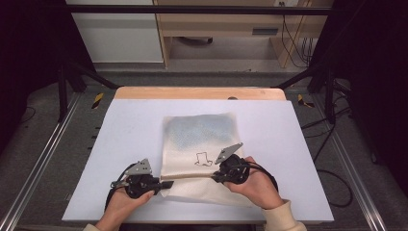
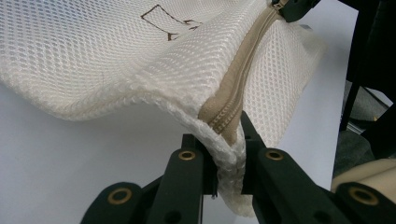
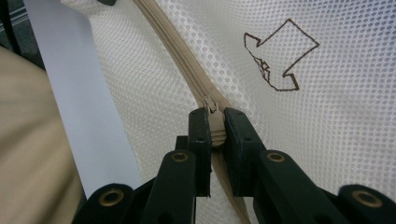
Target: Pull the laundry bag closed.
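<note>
ITEM 1. Mesh bag [image 1: 199, 139], cream, lying flat on the white table [image 1: 288, 134], centre of the board, its near edge at 6 o'clock toward the person. A tan zipper [image 1: 190, 176] runs along that near edge from 9 o'clock to 3 o'clock.

ITEM 2. Left gripper [image 1: 166, 184], at the bag's 7 o'clock corner. Jaws pinched together on the corner of the mesh at the zipper's end [image 2: 229, 126], which is lifted a little off the table there.

ITEM 3. Right gripper [image 1: 215, 176], at about 5 o'clock of the bag. Jaws clamped on the zipper pull [image 3: 215, 126], the tape running away past it toward 11 o'clock in the right gripper view.

ITEM 4. Handling note, as judgement: the step looks like drawing the slider along the zipper. The left grip should hold the corner taut and in line with the tape; the right should pull straight along the teeth, low and steady, so the mesh does not bunch or catch. Whether the run ahead is open or closed is hard to tell.

ITEM 5. Markings: 1 brown outline motif [image 3: 280, 58] stitched on the mesh, possibly a garment shape. No readable lettering or brand.
</note>
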`<state>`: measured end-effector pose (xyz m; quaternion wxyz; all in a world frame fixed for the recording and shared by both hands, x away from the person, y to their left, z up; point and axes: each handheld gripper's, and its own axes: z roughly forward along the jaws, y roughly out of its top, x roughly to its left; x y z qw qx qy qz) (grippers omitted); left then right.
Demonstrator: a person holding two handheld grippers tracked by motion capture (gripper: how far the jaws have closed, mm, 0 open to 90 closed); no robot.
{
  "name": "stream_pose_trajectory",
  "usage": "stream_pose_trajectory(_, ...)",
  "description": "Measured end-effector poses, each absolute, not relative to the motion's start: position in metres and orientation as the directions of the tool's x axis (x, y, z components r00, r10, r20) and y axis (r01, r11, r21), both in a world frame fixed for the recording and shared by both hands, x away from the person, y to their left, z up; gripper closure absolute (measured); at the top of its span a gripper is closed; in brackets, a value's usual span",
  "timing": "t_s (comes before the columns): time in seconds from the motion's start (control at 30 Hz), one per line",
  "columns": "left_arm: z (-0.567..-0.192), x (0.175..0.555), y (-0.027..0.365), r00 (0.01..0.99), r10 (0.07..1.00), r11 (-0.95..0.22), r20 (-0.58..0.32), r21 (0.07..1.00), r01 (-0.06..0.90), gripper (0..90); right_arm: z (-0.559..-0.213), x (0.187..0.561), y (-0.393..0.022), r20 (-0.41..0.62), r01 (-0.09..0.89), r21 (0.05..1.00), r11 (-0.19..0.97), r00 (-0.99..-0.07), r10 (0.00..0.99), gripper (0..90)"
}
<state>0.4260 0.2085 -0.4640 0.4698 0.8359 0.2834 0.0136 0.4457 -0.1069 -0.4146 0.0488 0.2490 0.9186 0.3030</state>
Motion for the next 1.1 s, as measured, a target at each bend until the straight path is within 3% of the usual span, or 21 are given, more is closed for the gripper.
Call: stream_pose_trajectory(1.1, -0.464, 0.426, 0.208, 0.841, 0.488, -0.401, -0.234, 0.796, 0.454, 83.5, -0.416, 0.443, -0.122, 0.066, 0.453, 0.586, 0.671, -0.853, 0.518, 81.6)
